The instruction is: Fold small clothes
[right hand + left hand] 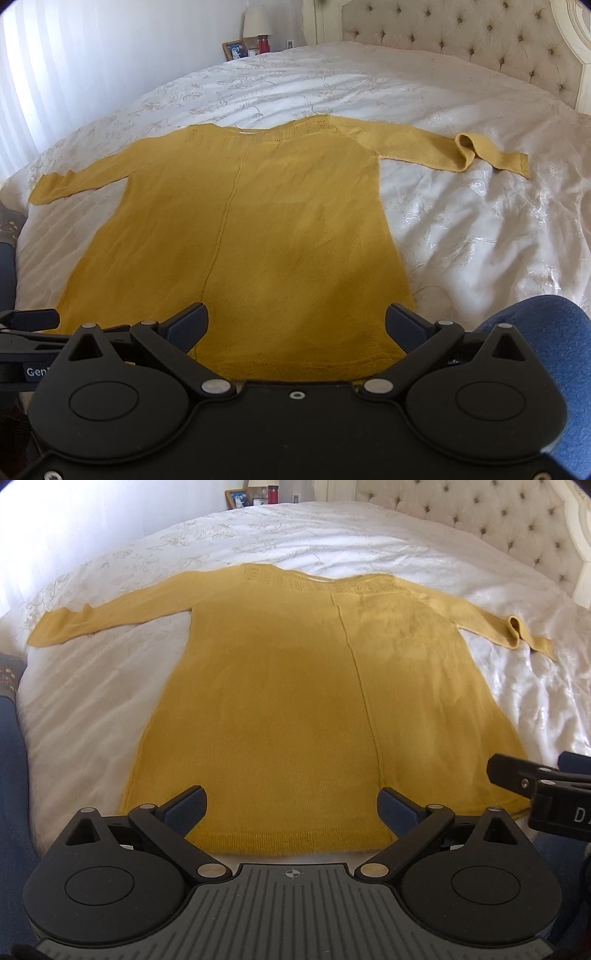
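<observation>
A mustard knit sweater [280, 701] lay flat on the white bed [406, 554], hem toward the cameras and neckline toward the far side. Both sleeves were spread outward; the right sleeve [465, 151] was folded over on itself near the cuff, and the left sleeve [92, 624] lay straight. A seam ran down the middle of the body. The left gripper [291, 805] hovered over the hem with jaws spread wide, nothing between them. The right gripper [295, 325] was also at the hem, over the sweater's right part, jaws spread and empty. The grippers sat just beside each other. A tufted headboard [461, 40] stood at the right, with a picture frame [235, 50] and lamp [256, 22] beyond the bed.
</observation>
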Demonstrator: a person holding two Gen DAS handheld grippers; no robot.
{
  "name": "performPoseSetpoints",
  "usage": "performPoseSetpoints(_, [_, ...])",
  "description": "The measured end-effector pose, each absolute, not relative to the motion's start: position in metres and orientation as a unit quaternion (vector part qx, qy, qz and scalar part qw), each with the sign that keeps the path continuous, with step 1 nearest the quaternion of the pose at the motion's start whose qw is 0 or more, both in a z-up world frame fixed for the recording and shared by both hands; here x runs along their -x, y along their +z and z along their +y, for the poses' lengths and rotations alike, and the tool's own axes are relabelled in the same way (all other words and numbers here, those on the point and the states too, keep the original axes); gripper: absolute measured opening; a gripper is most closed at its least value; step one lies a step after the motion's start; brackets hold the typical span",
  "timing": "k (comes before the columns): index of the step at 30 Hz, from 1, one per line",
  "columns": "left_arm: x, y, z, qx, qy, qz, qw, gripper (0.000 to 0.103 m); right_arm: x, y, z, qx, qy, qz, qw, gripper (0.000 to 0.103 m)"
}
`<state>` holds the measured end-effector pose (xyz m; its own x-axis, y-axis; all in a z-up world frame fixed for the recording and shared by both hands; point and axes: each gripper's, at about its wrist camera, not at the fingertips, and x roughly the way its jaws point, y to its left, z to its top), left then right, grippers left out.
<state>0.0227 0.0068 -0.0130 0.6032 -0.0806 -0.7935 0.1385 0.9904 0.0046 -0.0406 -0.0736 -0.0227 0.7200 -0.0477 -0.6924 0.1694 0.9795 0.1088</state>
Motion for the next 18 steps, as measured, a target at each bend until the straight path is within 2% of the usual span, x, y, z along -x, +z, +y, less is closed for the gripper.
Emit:
performPoseSetpoints(10, [-0.059,-0.005,0.008,-0.043,-0.066,0.417,0.906,0.1,0.013,-0.021,-0.111,-0.197,-0.044,0.384,0.901,0.102])
performPoseSetpoints(18, [-0.098,-0.003,0.006,-0.063,-0.058,0.395,0.915,0.1,-0.021,0.0,-0.136,-0.153,-0.068,0.348,0.922,0.102])
